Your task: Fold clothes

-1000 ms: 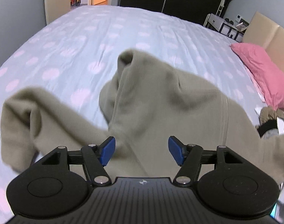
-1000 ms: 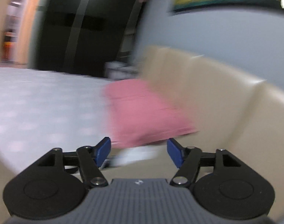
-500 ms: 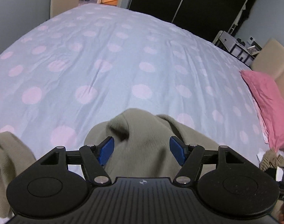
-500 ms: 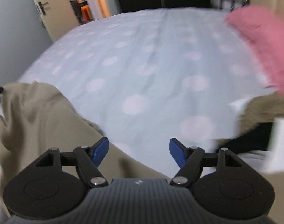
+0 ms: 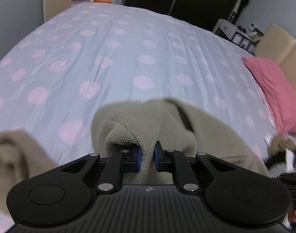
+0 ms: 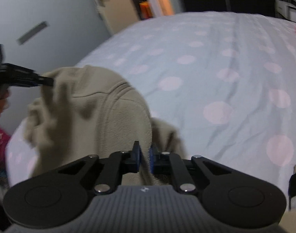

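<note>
Bed, pale blue cover with pink dots, fills both views and serves as the folding surface; open cover from 10 to 2 o'clock leaves room to lay the garment flat. Pink pillow sits at 3 o'clock in the left wrist view, well apart from the work. Beige fleece garment lies bunched at the near edge of the bed, 6 o'clock in both views, partly raised off the cover. Likely held at two spaced points so it can be lifted and spread before folding. Fabric looks thick and soft, with a nappy pile; a stitched seam curves across it in the right wrist view; it droops in loose folds, and one limp part trails off at 8 o'clock in the left view. Left tool is closing, pads narrow, fleece pinched between them. Right tool is clamped narrow on another fold of the same fleece.
</note>
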